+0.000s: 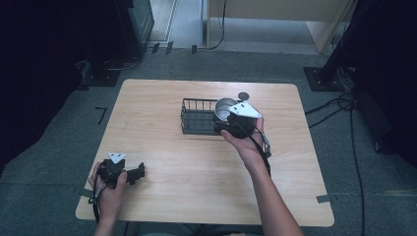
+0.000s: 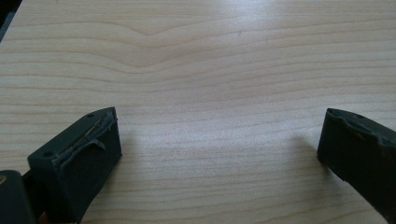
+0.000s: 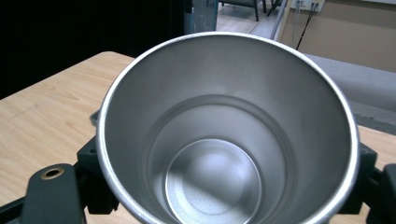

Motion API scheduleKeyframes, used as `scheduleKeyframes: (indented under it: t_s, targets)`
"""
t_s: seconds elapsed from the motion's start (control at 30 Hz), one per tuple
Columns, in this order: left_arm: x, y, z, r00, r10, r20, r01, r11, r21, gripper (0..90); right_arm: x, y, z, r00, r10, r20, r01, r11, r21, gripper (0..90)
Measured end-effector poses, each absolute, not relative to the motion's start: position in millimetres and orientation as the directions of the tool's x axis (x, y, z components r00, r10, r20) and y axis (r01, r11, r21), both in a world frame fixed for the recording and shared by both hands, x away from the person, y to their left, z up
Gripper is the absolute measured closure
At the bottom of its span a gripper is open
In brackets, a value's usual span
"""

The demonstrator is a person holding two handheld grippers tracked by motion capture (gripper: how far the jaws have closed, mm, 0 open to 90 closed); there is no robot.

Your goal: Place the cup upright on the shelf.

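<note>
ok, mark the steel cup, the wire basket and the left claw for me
steel cup (image 3: 212, 184), right gripper view, on its inner bottom.
wire basket (image 1: 191, 114), high view, on its left wall.
left claw (image 2: 219, 149), left gripper view, midway between its two parted fingertips, over bare table.

You're at a lab-style recording setup: a lone wooden table (image 1: 162, 162) on grey carpet (image 1: 344, 162), black curtains (image 1: 34, 73), floor cables (image 1: 339, 105) at the right.

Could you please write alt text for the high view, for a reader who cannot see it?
The right gripper holds a steel cup at the right end of a black wire basket on a wooden table. The left gripper rests open near the front left corner.
</note>
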State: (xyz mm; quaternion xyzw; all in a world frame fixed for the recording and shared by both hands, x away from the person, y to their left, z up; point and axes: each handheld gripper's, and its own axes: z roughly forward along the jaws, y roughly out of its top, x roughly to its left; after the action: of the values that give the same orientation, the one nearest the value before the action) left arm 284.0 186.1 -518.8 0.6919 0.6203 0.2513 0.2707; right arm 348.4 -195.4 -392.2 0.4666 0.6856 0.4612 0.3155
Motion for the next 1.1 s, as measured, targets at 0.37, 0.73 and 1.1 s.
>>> scheduleKeyframes:
  t_s: [0.37, 0.73, 1.1]
  targets:
    - [284, 186, -519, 0.104, 0.995, 0.012, 0.723, -0.084, 0.686, 0.0, 371, -204, -389, -0.325, 0.946, -0.005, 0.356, 0.128, 0.926, 18.3]
    - [284, 186, -519, 0.105, 0.994, 0.012, 0.723, -0.084, 0.685, 0.0, 396, -207, -399, -0.286, 0.958, -0.008, 0.393, 0.125, 0.911, 18.3]
    - [284, 186, -519, 0.104, 0.994, 0.012, 0.724, -0.084, 0.685, 0.0, 413, -207, -422, -0.269, 0.963, -0.005, 0.456, 0.132, 0.880, 18.3]
